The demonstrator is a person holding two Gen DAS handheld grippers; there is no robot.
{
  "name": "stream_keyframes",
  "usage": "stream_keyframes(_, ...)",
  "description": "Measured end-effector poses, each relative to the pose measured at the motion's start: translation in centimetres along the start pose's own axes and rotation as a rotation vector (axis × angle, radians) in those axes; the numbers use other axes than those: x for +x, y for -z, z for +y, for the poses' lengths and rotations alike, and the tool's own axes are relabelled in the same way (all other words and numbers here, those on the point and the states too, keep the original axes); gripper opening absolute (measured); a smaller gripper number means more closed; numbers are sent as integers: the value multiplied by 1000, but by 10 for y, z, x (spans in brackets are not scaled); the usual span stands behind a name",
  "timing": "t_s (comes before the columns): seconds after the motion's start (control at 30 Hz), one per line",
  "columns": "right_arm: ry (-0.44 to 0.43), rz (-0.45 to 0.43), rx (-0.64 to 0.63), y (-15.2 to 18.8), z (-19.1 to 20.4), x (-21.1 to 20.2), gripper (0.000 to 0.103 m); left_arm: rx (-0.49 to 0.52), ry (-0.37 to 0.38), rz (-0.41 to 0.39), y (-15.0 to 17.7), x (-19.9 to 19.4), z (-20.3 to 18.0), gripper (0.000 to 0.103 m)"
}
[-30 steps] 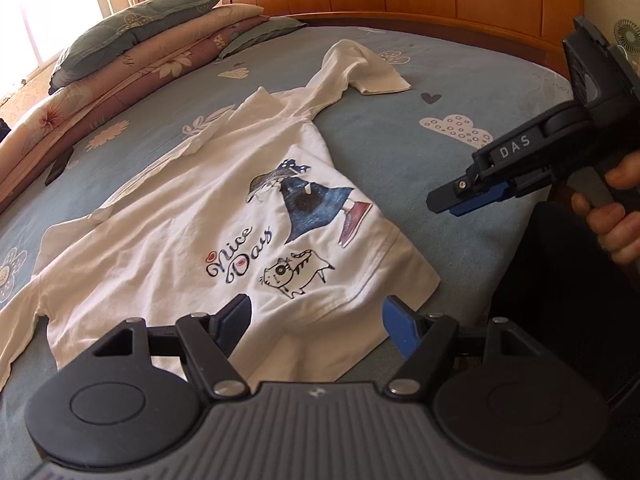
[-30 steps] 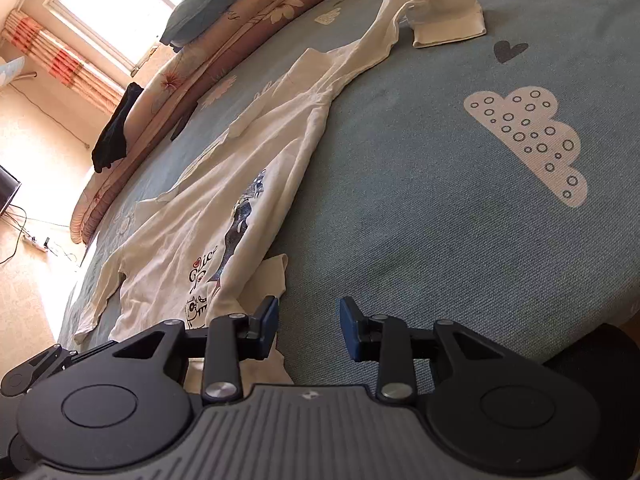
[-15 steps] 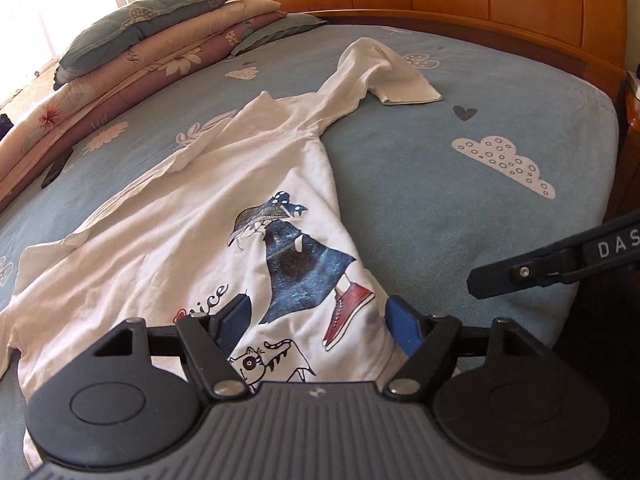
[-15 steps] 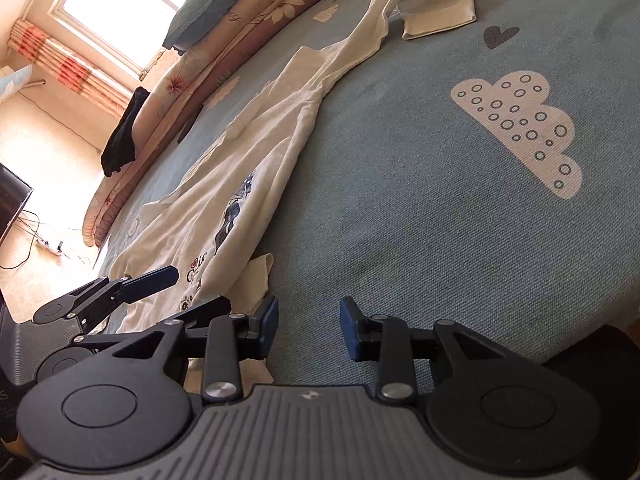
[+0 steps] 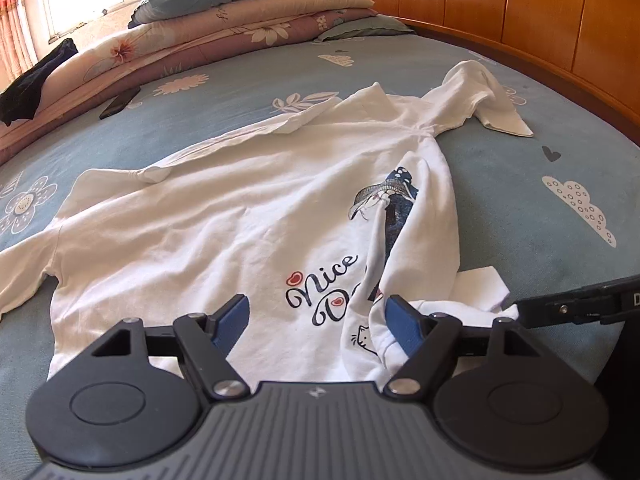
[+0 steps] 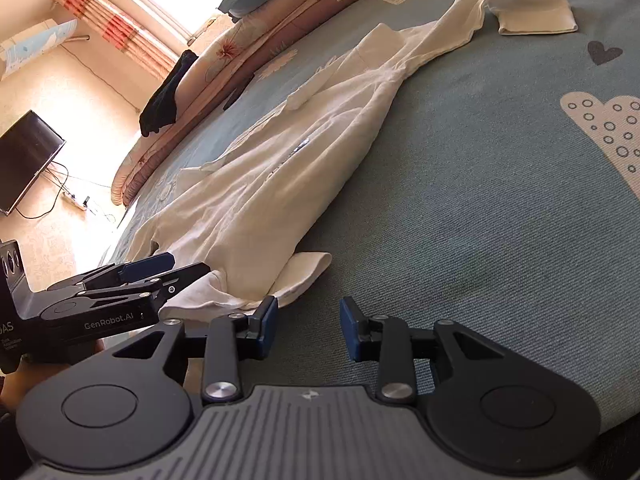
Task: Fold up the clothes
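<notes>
— Where is open room found?
— Bare blue bedsheet (image 6: 500, 200) is left free on the right of the white shirt (image 5: 224, 232), out to the bed's edge.
— And what is blocked?
— The far left is closed by stacked pillows (image 5: 240, 12), the far end by the wooden headboard (image 5: 520, 12). A dark phone (image 5: 120, 102) lies near the pillows.

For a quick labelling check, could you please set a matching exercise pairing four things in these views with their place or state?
Things:
1. white shirt
2. dark garment
3. left gripper
4. television

Places or states:
A. open, over the shirt's hem
B. standing on the floor
C. spread on the blue bedsheet
D. draped over the stacked quilts

Pairs: 1-C, 2-D, 3-A, 4-B
</notes>
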State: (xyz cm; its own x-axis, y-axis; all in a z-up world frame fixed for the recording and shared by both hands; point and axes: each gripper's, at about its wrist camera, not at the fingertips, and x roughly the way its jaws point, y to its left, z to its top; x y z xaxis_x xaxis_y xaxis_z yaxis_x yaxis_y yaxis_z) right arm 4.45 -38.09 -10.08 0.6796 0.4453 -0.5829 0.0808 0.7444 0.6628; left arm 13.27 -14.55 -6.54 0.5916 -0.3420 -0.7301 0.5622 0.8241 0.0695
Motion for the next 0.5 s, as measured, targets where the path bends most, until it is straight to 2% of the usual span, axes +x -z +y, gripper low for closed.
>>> stream_keyframes(0.17,-149,47,189,2,-19,14,39,-38,2,8,2,4,14,76)
stream_keyframes(0.33,-266,15,363,-2,-39,15,43,-52,11,10,3,5,17,76)
stream_keyframes(0.5,-223,6,385,-10,-44,23,43,-65,20,12,4,6,21,76)
